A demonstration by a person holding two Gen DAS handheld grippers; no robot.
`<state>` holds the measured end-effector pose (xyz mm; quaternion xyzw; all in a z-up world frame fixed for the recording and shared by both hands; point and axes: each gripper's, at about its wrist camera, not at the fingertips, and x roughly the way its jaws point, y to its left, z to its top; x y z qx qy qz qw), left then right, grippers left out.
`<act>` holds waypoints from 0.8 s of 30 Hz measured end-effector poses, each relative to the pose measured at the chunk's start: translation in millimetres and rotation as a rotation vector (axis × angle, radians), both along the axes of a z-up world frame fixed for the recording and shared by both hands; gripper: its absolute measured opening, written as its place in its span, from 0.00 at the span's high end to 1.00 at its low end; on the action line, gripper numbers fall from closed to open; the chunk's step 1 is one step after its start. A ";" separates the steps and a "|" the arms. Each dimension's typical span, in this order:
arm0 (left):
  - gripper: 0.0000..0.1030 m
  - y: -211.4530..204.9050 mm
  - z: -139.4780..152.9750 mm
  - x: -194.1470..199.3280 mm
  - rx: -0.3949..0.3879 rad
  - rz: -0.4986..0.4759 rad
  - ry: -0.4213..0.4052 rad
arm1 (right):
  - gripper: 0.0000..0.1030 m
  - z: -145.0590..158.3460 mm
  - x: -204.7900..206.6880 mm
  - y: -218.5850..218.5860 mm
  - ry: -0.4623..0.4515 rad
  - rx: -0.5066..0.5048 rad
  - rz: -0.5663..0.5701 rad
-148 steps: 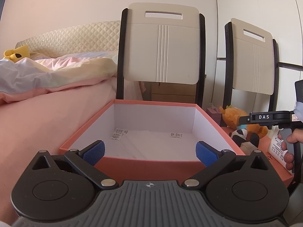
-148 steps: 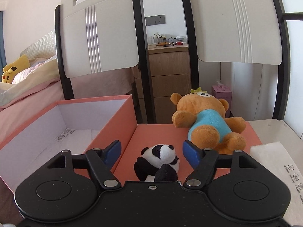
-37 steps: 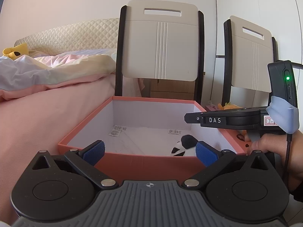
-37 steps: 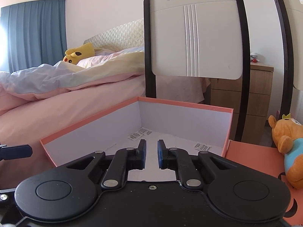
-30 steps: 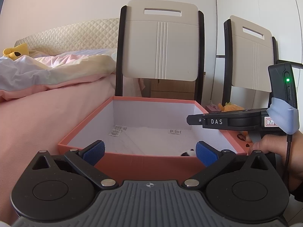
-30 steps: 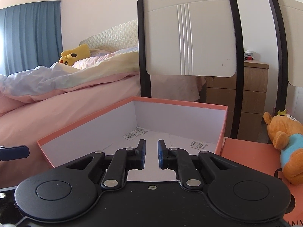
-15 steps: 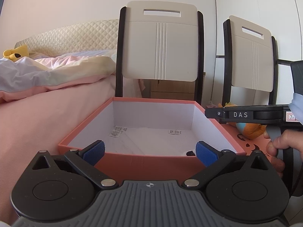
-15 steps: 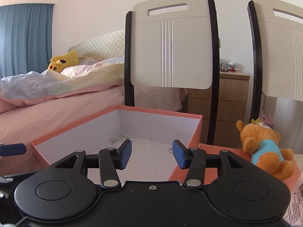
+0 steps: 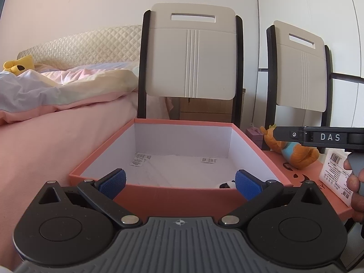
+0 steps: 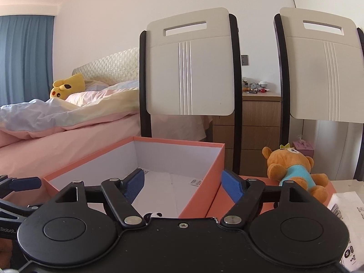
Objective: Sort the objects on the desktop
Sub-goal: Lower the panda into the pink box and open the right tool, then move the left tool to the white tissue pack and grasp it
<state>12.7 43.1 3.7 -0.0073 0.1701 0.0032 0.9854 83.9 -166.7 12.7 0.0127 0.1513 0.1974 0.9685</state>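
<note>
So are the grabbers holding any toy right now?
No. Both the left gripper and right gripper are open and empty. The panda lies in the box.

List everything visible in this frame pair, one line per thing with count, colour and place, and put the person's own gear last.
storage box: 1, coral outside, white inside, open, centre of the desk.
panda plush: 1, black and white, inside the box at its near right corner, mostly hidden.
bear plush: 1, orange with blue shirt, lying on the coral lid right of the box.
box lid: 1, coral, flat beside the box.
printed packet: 1, white, far right on the lid.
chairs: 2, cream backs with black frames, behind the desk.
yellow plush: 1, on the bed, left.
left gripper: open, at the box's near wall.
right gripper: open, over the box's right wall.
</note>
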 end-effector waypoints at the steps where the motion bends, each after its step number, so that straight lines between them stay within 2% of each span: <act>1: 0.00 0.1 0.0 0.0 -0.001 0.000 0.000 | 0.22 0.1 -2.8 -0.8 -0.003 -0.001 -0.004; 13: 0.00 -0.5 0.7 0.4 -0.002 0.002 -0.002 | 0.01 -2.7 -39.3 -13.9 -0.045 0.020 -0.068; 24: 0.00 -0.4 0.4 -0.8 0.002 0.005 -0.003 | 0.01 -7.3 -70.8 -20.3 -0.086 0.025 -0.109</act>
